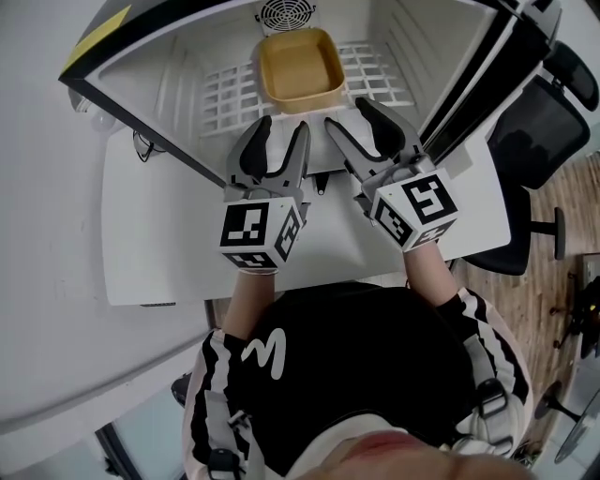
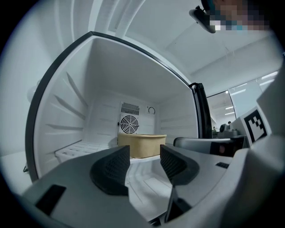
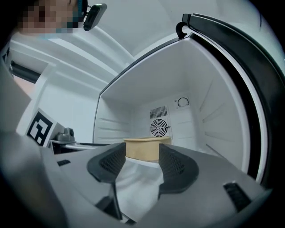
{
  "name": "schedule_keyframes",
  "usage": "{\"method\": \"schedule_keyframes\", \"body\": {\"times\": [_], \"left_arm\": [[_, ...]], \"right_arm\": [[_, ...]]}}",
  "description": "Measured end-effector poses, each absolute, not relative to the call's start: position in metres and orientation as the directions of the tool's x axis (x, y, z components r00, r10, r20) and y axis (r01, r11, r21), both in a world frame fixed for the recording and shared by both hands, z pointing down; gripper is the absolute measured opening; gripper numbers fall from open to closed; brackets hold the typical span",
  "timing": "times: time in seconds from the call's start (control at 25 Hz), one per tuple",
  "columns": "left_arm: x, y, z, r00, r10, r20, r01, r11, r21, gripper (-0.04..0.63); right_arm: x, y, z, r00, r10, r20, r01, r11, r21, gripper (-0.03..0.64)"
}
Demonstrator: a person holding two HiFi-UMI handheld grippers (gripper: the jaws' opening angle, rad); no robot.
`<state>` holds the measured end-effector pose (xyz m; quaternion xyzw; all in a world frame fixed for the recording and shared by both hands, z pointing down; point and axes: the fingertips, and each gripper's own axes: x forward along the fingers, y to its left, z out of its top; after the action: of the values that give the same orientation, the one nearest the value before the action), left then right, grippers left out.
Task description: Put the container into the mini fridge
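The tan square container [image 1: 300, 66] sits inside the open white mini fridge [image 1: 178, 66], on its wire shelf near the back fan [image 1: 286, 14]. It stands alone, with nothing touching it. My left gripper [image 1: 284, 127] hovers just in front of the fridge opening, jaws open and empty. My right gripper [image 1: 349, 112] is beside it, also open and empty, pointing at the container. In the left gripper view the container [image 2: 141, 146] shows beyond the spread jaws of the left gripper [image 2: 144, 162]. The right gripper view frames the container [image 3: 142, 148] between the spread jaws of the right gripper [image 3: 141, 162].
The fridge door [image 1: 497, 66] stands open at the right. The fridge rests on a white table [image 1: 169, 234]. A black office chair [image 1: 539, 122] stands to the right on the wooden floor.
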<state>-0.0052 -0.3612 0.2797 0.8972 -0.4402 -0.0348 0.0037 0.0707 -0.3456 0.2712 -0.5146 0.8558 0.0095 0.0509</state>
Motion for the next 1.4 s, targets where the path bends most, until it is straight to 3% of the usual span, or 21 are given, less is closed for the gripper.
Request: {"method": "schedule_keyframes", "body": {"times": [0.88,1.4], "left_arm": [[-0.009,-0.344,0.312,0.645,-0.762,-0.047,-0.761,-0.647,0.045,0.205],[-0.01,-0.339,0.319,0.638,-0.767,-0.065,-0.767,-0.641,0.032,0.11]], "right_arm": [[0.063,-0.327,0.308,-0.494,-0.868,-0.059,-0.866,0.497,-0.059,0.202],[0.057,-0.324,0.313,-0.487,-0.87,-0.071,-0.869,0.491,-0.064,0.085]]}}
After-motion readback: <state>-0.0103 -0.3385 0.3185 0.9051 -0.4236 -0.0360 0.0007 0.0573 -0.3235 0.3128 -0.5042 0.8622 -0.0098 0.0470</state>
